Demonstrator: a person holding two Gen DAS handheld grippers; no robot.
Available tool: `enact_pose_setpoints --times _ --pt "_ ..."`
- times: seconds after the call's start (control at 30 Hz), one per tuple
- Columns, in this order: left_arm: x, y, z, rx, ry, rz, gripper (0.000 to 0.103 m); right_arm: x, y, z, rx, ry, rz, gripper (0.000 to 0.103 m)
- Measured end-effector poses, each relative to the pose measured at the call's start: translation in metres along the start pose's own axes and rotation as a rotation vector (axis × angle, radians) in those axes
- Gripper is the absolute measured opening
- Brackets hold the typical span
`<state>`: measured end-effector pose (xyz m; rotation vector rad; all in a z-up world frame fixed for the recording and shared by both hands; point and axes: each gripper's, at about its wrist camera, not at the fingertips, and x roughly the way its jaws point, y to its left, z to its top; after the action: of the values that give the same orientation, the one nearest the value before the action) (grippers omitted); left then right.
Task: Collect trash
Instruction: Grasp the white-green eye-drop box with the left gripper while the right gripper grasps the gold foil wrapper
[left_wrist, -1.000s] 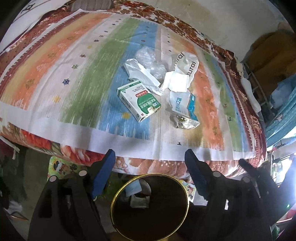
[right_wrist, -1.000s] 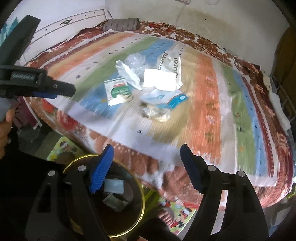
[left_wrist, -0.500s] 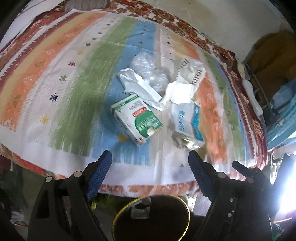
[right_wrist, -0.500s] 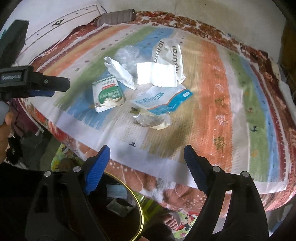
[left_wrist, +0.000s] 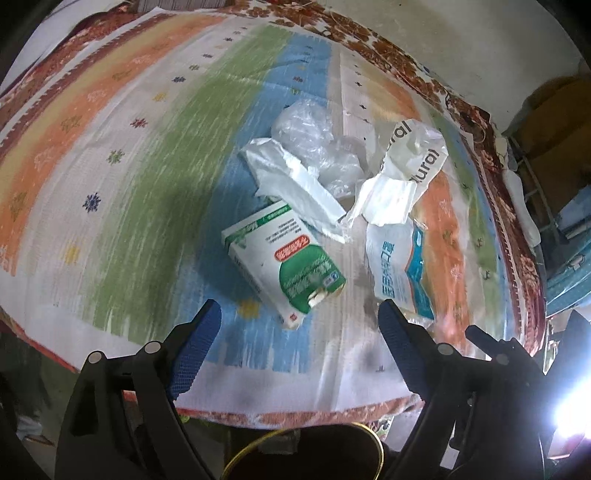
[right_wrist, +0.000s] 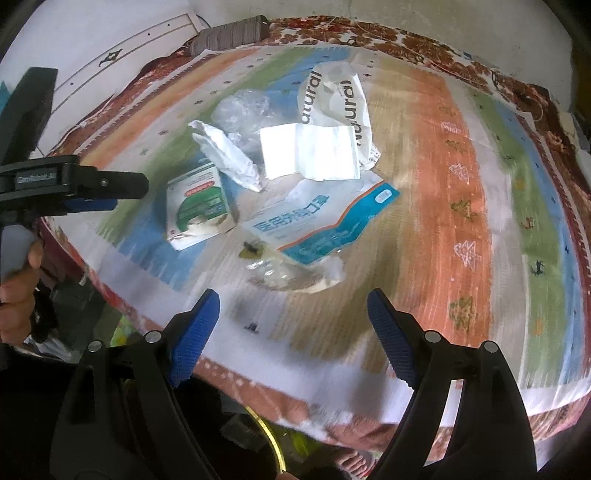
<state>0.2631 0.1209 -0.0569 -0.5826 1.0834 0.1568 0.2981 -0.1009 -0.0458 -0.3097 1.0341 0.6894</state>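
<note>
Both grippers are swinging in off the bin and over the bed now. A sec ago the gold-rimmed bin (left_wrist: 306, 448) filled the bottom of both wrist views w/ a couple of bits already lying in it; now only a sliver of its rim shows at the bottom edge, and the trash pile sits way bigger in frame. So IMO the drop-off bit is over and this is the reach for the next piece.

Left gripper (left_wrist: 299, 325): fingers spread wide and opening a touch more, nothing btw them. It lines up w/ the green-and-white carton (left_wrist: 284, 262), which lies flat on the blue stripe of the striped bedspread (left_wrist: 147, 184), just ahead of the fingertips but not touching yet. Right gripper (right_wrist: 291, 314): fingers also spread, empty, hovering just short of the crumpled clear wrapper (right_wrist: 291, 275) that lies partly under the blue-and-white pouch (right_wrist: 321, 225).

Rest of the trash is the same tight cluster mid-bed: white torn wrapper (left_wrist: 291, 184) overlapping the carton's far corner, clear plastic bag (left_wrist: 314, 147) behind it, the white bag w/ "natural" print (left_wrist: 417, 155) and a folded white paper (left_wrist: 388, 199) on top of it. Nothing in the pile looks moved from a sec ago, only the cams got closer.

Frames are smeared at the edges, so exact gap to the carton is hard to call. Plenty left to collect, six-ish items on the bed.
</note>
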Motion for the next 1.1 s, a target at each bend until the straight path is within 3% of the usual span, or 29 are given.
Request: enact_pose_setpoints --times 0.23,0.67,1.1 --pt "0.024 0.009 0.008 -0.067 0.028 0.030 0.090 0.023 -0.019 0.005 0.058 0.021 0.021 0.081" --pt "0.069 0.009 0.028 -0.073 0.132 0.033 0.090 0.053 -0.027 0.020 0.008 0.061 0.087 0.079" --pt "0.094 0.003 0.038 -0.142 0.150 0.157 0.091 0.076 -0.035 0.025 0.049 0.107 0.189 0.044"
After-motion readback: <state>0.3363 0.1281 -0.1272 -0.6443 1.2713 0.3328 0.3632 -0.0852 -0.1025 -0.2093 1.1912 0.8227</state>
